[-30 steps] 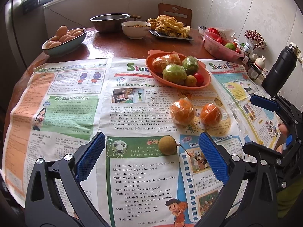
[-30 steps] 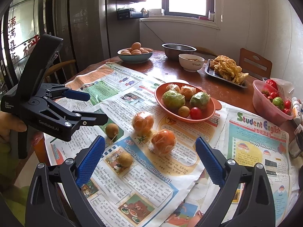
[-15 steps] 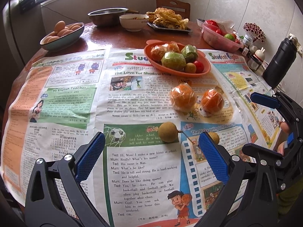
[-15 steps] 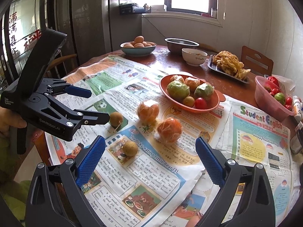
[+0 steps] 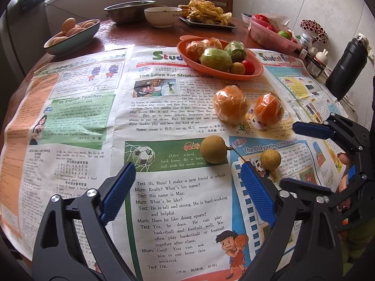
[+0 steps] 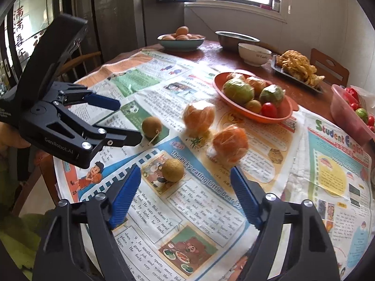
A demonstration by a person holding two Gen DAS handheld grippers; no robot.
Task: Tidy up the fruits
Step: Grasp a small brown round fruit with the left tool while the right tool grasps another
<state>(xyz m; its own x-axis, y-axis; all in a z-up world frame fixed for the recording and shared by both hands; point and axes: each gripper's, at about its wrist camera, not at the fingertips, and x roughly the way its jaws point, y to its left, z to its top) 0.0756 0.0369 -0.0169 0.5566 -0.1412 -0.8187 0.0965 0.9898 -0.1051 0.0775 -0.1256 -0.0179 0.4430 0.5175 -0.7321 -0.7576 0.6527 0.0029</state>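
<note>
Your right gripper [image 6: 185,196] and left gripper [image 5: 187,187] have just been closing, nothing between them; each faces a longan [image 6: 173,170] short of the orange dish [image 6: 281,114]. Round fruit may roll away.

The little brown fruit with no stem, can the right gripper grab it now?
Probably yes. The right gripper is open, its jaws have just been closing, and the little brown fruit lies on the newspaper just ahead of its fingertips. Nothing sits between them.
</note>
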